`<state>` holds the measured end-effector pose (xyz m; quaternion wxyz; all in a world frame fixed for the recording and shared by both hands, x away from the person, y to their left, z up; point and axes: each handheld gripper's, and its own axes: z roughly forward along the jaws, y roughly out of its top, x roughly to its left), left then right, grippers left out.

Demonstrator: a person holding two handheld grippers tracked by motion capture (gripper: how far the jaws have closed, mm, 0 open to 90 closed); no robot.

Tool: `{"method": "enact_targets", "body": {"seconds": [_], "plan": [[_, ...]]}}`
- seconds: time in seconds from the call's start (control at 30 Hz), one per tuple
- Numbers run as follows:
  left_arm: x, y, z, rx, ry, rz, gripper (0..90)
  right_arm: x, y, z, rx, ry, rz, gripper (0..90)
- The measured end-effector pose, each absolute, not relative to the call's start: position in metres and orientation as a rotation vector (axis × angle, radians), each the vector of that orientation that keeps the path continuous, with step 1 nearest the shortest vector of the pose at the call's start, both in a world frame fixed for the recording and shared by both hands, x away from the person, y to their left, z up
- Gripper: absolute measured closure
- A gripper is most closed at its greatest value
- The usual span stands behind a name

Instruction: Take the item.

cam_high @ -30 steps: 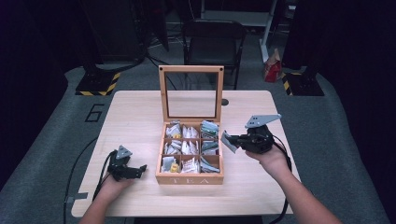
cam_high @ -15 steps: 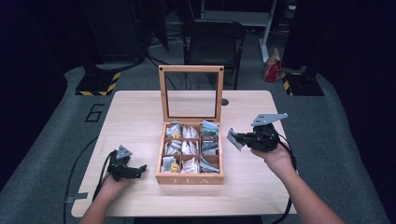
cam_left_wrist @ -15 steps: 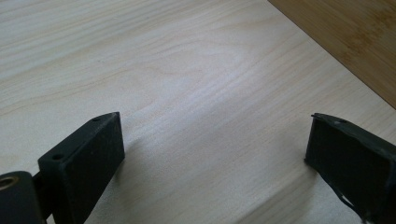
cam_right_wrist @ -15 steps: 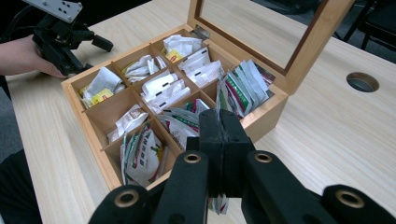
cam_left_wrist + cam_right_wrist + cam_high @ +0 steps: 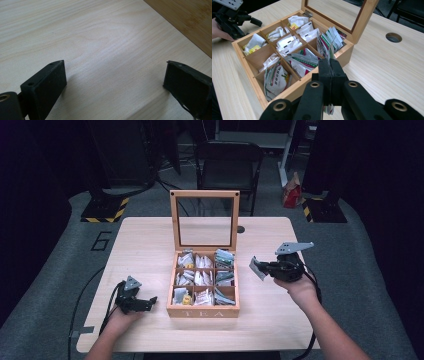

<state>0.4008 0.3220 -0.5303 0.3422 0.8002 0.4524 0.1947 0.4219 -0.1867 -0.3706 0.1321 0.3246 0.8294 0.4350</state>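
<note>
We hold a tea packet point(image 5: 258, 268) pinched in the right gripper point(image 5: 263, 268) beside the tea box point(image 5: 202, 311), left gripper point(image 5: 148, 302) w/ jaws open on the counter point(image 5: 150, 235).

Both forearms are bare — no sleeve shows on either. Each hand carries a black two-jaw gripper: the left gripper point(image 5: 150, 301) is topped with a small grey three-cornered plate, and the right gripper point(image 5: 256, 268) bears a larger grey plate of the same shape that stands out over its body. A black cable trails from each, off the near edge of the table. Seen close, the jaws are matt black blocks with flat faces and small screw holes; the right gripper's linkage arms are rounded black bars — brass-coloured pivot bushings sit at their joints.
</note>
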Motion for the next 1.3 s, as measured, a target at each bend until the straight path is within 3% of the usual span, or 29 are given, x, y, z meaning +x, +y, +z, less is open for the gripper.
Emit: {"method": "enact_targets", "body": {"seconds": [1.3], "plan": [[0.401,0.322,-0.53,2.081,1.175,0.509,4.1,0.426,-0.209,-0.405,1.038,2.351,1.194,89.7]]}}
